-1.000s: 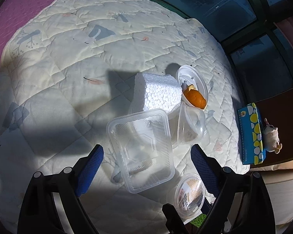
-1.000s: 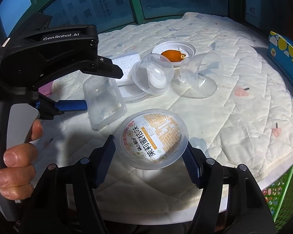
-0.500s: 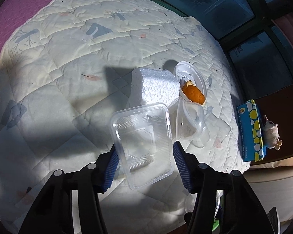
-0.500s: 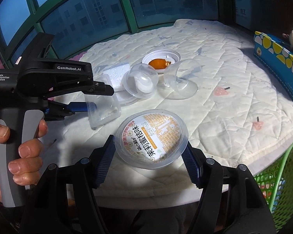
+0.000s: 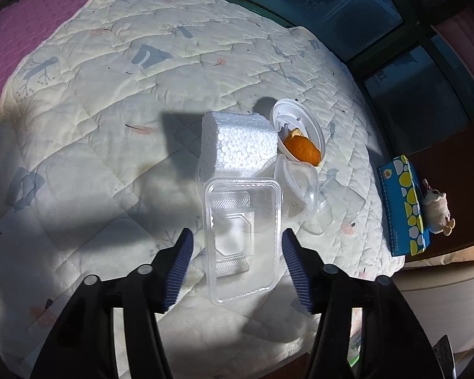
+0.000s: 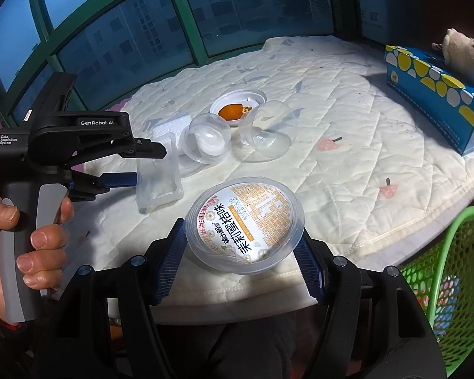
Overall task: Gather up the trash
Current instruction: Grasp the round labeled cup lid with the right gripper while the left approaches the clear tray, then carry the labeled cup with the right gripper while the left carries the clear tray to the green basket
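Observation:
My right gripper (image 6: 241, 240) is shut on a round clear tub (image 6: 245, 224) with a printed orange-and-white lid, held above the table's near edge. My left gripper (image 5: 237, 252) has its blue fingers on either side of a clear rectangular plastic tray (image 5: 243, 237), which looks slightly raised off the quilt (image 5: 110, 94); the right wrist view shows that tray (image 6: 158, 180) at the left gripper's tip. Beyond lie a white foam block (image 5: 240, 139), an orange peel (image 5: 301, 150) in a white lid, and two clear dome cups (image 6: 208, 139) (image 6: 265, 132).
A green mesh basket (image 6: 452, 284) stands below the table's edge at the right. At the far right sits a blue and yellow tissue box (image 6: 433, 94) with a plush toy (image 6: 464, 53) on it. A hand (image 6: 31, 237) holds the left gripper's handle. Windows ring the far side.
The left gripper's fingers closed in from wide open onto the clear tray. The right gripper drew back with the tub, and the green basket came further into view.

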Motion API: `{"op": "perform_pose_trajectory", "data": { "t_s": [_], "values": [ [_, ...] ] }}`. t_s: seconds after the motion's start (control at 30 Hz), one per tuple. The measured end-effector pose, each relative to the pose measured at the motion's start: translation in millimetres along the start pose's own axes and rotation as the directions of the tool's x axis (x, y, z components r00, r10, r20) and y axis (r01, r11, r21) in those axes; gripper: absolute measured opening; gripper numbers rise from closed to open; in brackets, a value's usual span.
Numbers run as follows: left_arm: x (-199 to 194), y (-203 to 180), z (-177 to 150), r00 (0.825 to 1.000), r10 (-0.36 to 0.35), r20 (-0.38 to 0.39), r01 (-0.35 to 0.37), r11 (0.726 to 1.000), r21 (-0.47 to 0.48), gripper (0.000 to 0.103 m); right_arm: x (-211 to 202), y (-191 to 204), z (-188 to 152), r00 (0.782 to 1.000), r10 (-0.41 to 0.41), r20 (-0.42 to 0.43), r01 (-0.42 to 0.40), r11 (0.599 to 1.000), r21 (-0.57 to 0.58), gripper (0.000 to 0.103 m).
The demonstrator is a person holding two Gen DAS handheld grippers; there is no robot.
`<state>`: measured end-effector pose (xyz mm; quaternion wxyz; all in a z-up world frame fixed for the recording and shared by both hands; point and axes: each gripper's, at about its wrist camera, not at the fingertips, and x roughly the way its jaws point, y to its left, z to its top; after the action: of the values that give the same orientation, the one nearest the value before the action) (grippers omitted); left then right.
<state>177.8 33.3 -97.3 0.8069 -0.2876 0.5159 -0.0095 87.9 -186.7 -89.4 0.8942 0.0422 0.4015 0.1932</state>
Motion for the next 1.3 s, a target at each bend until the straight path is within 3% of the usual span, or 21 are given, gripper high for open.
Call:
{"op": "perform_pose_trajectory", "data": {
  "t_s": [0.1,0.2,0.5,0.73,1.03,1.3],
  "values": [
    [0.2,-3.3,-1.1,1.0,-0.007,0.0,0.007,1.0,0.0,0.064,0.0,-2.4,0.4,1.0,0.0,0.002,0.0,1.0,0.004,0.066],
    [2.7,-8.6,-3.6,1.0,0.019,0.006,-0.019,1.0,0.004,0.079,-0.3,-5.1,0.7,1.0,0.0,0.005,0.0,1.0,0.01,0.066],
    [19.9,-22.2,-7.4,0.992,0.124,0.005,-0.124,0.991,0.053,0.08,-7.6,-16.5,-1.1,1.0,-0.016,0.014,0.016,0.999,0.028,0.066],
    [22.3,-24.0,-12.7,0.994,0.112,-0.008,-0.111,0.991,0.077,0.053,-16.1,-25.8,-4.3,0.999,-0.032,0.023,0.031,0.998,0.046,0.066],
    [0.9,-27.9,-22.2,0.997,0.08,0.009,-0.081,0.99,0.119,0.053,-33.7,-39.5,-11.9,0.997,-0.068,0.041,0.066,0.996,0.063,0.066],
    [-22.4,-57.9,-43.1,1.0,-0.017,-0.012,0.019,0.98,0.199,0.053,-61.3,-78.5,-28.4,0.986,-0.157,0.055,0.147,0.979,0.144,0.066]
  ]
}}
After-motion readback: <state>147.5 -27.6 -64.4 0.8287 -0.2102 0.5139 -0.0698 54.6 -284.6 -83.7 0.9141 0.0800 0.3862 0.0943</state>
